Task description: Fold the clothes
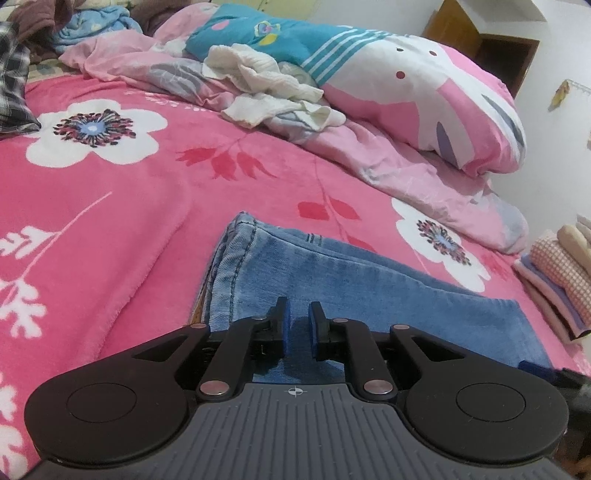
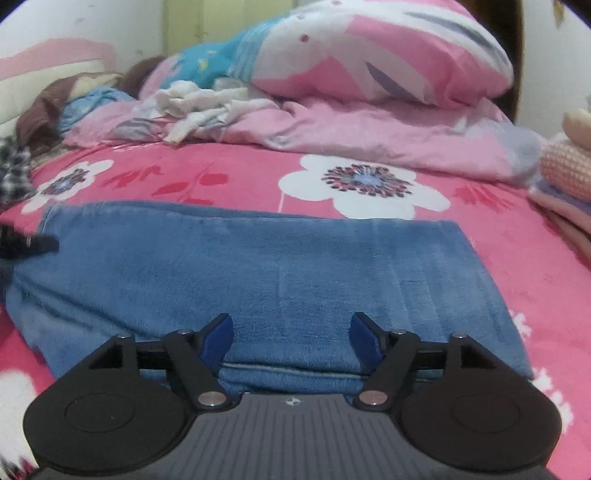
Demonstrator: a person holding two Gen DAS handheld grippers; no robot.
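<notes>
- Left wrist view: our left gripper (image 1: 298, 325) has its jaws nearly together, nothing visibly pinched, over the folded jeans (image 1: 332, 280) on the bed (image 1: 110, 206) (pink floral blanket).
- Right wrist view: our right gripper (image 2: 291, 341) has its jaws spread, empty; unpinned layers could spring open, we judge.

The bed (image 1: 110, 206) is covered by a bright pink blanket (image 2: 236, 173) printed with big white flowers and red sprigs, and a folded pair of blue jeans (image 2: 258, 266) lies flat on it at the near edge. Beyond the jeans, a rumpled pale pink quilt (image 1: 388, 158) stretches across the far side of the bed, with a crumpled white cloth (image 1: 266, 88) and a pink-and-white pillow (image 1: 443, 92) on top of it. Left of the jeans at the bed's far corner sit a checked garment (image 1: 14, 74) and a heap of blue and brown clothes (image 1: 92, 26), while to the right of the jeans a small stack of folded laundry (image 1: 557, 273) rests at the edge.
</notes>
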